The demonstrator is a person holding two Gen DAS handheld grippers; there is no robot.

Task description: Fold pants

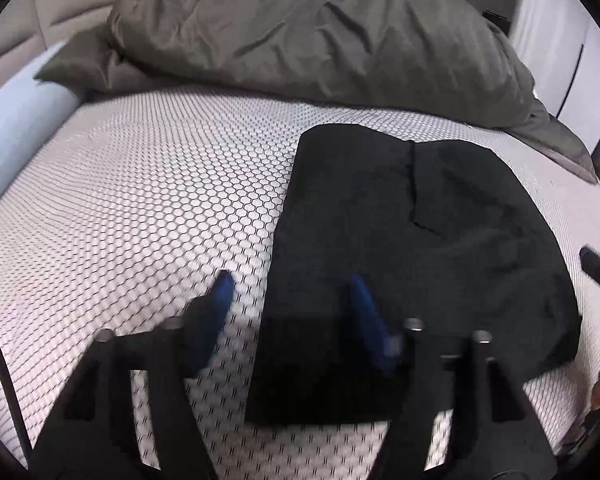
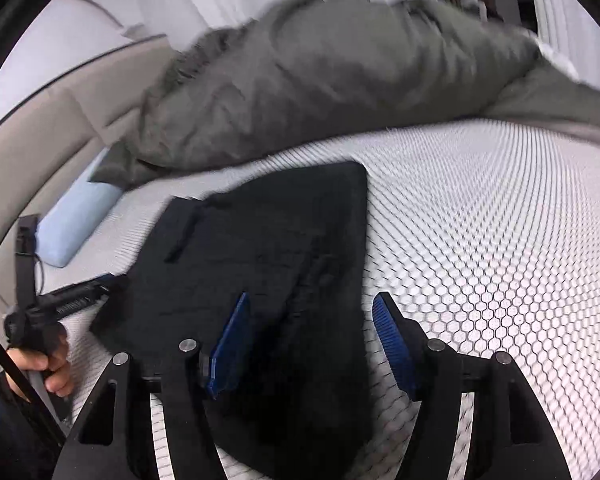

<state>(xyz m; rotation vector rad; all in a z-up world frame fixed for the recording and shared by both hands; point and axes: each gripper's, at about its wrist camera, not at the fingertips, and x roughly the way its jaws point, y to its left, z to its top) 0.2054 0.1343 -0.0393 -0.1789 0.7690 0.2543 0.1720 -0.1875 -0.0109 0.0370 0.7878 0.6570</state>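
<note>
The black pants point(image 1: 412, 264) lie folded into a compact rectangle on the white honeycomb-patterned bed sheet point(image 1: 160, 200). My left gripper point(image 1: 290, 280) is open above the pants' left near edge, one blue finger over the sheet and one over the cloth. In the right wrist view the pants point(image 2: 260, 264) fill the middle, and my right gripper point(image 2: 312, 304) is open above their right near edge, holding nothing. The left gripper point(image 2: 112, 280) also shows there at the pants' left side, held by a hand.
A crumpled grey duvet point(image 1: 320, 36) is heaped along the far side of the bed. A light blue pillow point(image 1: 16, 132) lies at the far left against a beige headboard point(image 2: 52, 128). White cupboards point(image 1: 560, 40) stand at the far right.
</note>
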